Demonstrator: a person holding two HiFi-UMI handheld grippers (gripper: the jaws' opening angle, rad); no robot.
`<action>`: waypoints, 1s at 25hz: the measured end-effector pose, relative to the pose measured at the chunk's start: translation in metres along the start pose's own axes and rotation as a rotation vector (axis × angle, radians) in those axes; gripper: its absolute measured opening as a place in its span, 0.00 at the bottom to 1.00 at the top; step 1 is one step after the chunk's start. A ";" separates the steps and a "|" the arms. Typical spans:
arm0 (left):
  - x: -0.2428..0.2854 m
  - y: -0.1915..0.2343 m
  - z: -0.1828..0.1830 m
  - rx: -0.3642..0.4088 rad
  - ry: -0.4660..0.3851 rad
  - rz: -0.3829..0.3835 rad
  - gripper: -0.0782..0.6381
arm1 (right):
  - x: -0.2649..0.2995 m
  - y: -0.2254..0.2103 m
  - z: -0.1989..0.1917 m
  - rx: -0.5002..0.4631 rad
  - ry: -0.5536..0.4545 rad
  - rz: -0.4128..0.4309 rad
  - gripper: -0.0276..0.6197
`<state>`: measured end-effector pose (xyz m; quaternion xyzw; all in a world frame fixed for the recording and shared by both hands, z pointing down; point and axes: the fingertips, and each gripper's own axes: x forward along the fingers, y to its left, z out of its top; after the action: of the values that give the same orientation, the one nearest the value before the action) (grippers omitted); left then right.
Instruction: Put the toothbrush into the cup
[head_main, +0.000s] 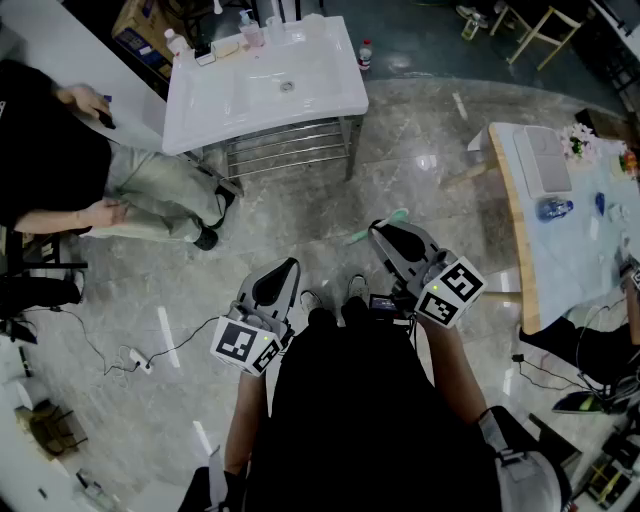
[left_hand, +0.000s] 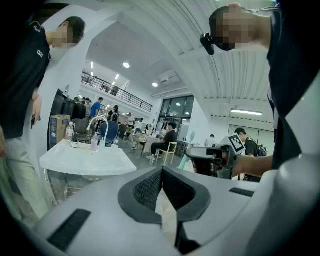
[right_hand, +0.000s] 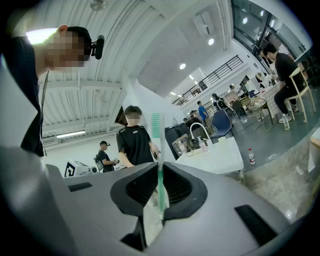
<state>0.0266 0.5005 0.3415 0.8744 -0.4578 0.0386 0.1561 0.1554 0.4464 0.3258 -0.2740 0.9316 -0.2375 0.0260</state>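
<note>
**Head view:** The person stands on the floor, well short of the white washbasin counter (head_main: 320, 95) on the far side. The right tongs (head_main: 385, 236) are held level ahead of the body. The mint toothbrush (head_main: 375, 228) juts out beyond their tips, which I judge to be a carrying hold. The left tongs (head_main: 283, 272) hang lower at the left, idle. Bottles (head_main: 250, 28) stand along the counter's far rim, and no cup can be told apart among them. The only markings are the square black-and-white codes on both cubes.

**Left gripper view:** The left tongs (left_hand: 160, 172) have their pads meeting at the tips with nothing between them. They point towards the washbasin counter (left_hand: 85, 162).

**Right gripper view:** The right tongs (right_hand: 159, 172) are clamped on the handle of the toothbrush (right_hand: 157, 137), and the bristle end stands clear beyond them. The small print on a bystander's shirt is too small to read
</note>
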 end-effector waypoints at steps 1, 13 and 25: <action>0.000 0.000 0.000 0.000 -0.002 0.000 0.13 | 0.000 0.001 0.000 -0.002 0.000 0.004 0.11; 0.008 -0.006 0.000 0.005 0.001 -0.002 0.13 | -0.004 0.001 0.000 -0.052 0.021 0.010 0.11; 0.039 -0.010 0.005 0.025 0.023 0.037 0.13 | -0.003 -0.021 0.013 -0.088 0.024 0.041 0.11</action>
<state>0.0570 0.4736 0.3427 0.8672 -0.4716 0.0571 0.1496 0.1708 0.4271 0.3238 -0.2527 0.9469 -0.1988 0.0078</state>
